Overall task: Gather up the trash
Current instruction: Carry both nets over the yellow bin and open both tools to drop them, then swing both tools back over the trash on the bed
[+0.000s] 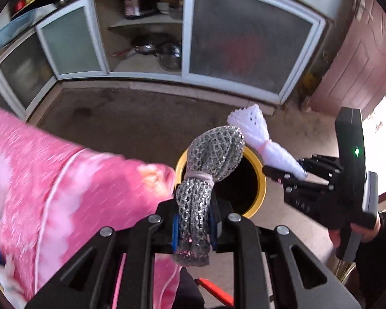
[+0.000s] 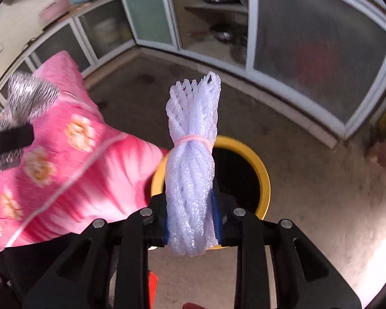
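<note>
Both nets held over the bin

Left tongs (image 1: 193, 228) clamp the grey net (image 1: 208, 159); right tongs (image 2: 193, 222) clamp the white net (image 2: 191, 170), both above the yellow bin (image 2: 263, 177). The pink quilt (image 2: 64, 159) crowds the rim; a net released off-centre could land on it or the floor.

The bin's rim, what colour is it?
Yellow rim, black inside; the right wrist view shows it best.

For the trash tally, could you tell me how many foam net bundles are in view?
2: a grey bundle gripped by the left gripper, a white bundle gripped by the right gripper. Both hang above the yellow bin.
</note>
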Available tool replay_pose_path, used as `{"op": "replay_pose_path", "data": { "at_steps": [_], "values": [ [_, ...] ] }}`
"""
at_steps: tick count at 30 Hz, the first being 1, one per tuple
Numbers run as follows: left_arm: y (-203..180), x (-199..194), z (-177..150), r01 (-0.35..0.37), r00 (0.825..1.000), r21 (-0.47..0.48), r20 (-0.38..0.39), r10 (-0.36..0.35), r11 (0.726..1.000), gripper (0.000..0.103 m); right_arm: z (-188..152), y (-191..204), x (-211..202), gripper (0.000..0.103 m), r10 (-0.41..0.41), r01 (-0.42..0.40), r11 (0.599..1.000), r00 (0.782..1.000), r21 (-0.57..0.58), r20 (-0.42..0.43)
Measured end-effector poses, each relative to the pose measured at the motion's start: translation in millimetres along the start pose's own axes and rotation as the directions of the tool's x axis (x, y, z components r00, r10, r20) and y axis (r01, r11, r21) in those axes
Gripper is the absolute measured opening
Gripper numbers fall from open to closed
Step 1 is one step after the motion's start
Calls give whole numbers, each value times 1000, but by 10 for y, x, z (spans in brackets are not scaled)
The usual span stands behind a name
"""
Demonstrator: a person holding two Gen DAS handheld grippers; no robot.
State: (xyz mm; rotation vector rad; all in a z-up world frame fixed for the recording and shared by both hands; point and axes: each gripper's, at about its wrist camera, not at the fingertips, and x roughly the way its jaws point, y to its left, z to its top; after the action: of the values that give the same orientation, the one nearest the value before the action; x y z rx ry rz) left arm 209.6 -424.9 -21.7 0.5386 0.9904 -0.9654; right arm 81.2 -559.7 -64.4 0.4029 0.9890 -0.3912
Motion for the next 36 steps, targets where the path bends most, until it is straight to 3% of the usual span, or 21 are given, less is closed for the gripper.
{"op": "replay_pose_path", "data": {
  "at_steps": [7, 13, 14, 18, 19, 21, 23, 30, 34, 36],
  "values": [
    [-175, 667, 299, -36, 996, 8, -80, 36, 999, 16, -44, -183, 399, 25, 0, 5, 998, 998, 69, -65],
    [-239, 818, 409, -48, 994, 13, -93, 49, 999, 17, 6, -267, 548, 26, -23, 30, 996, 996, 86, -89],
    [-249, 837, 431, -47, 995, 10, -91, 48, 999, 18, 20, -282, 568, 32, -24, 32, 995, 996, 93, -91],
    [-235, 869, 426, -46, 994, -16, -96, 45, 999, 41, 24, -371, 608, 64, -52, 61, 992, 995, 106, -86],
    [-233, 859, 430, -53, 994, -33, -94, 49, 998, 48, 16, -397, 599, 65, -68, 76, 991, 994, 109, -82],
    [-191, 837, 447, -40, 996, -72, -79, 34, 997, 79, -13, -462, 570, 65, -93, 102, 988, 992, 117, -84],
    [-158, 792, 457, 0, 999, -115, -49, -5, 993, 80, -59, -528, 525, 67, -112, 121, 984, 991, 129, -75],
    [-220, 569, 478, 54, 999, -118, 0, -54, 992, 80, -227, -717, 235, 68, -120, 126, 972, 992, 197, -41],
    [-170, 228, 437, 81, 994, -142, 86, -70, 987, 83, -295, -715, -73, 76, -161, 148, 967, 986, 208, 43],
    [-133, -23, 375, 95, 985, -158, 157, -70, 983, 90, -298, -683, -240, 81, -159, 137, 970, 983, 201, 96]
  ]
}}
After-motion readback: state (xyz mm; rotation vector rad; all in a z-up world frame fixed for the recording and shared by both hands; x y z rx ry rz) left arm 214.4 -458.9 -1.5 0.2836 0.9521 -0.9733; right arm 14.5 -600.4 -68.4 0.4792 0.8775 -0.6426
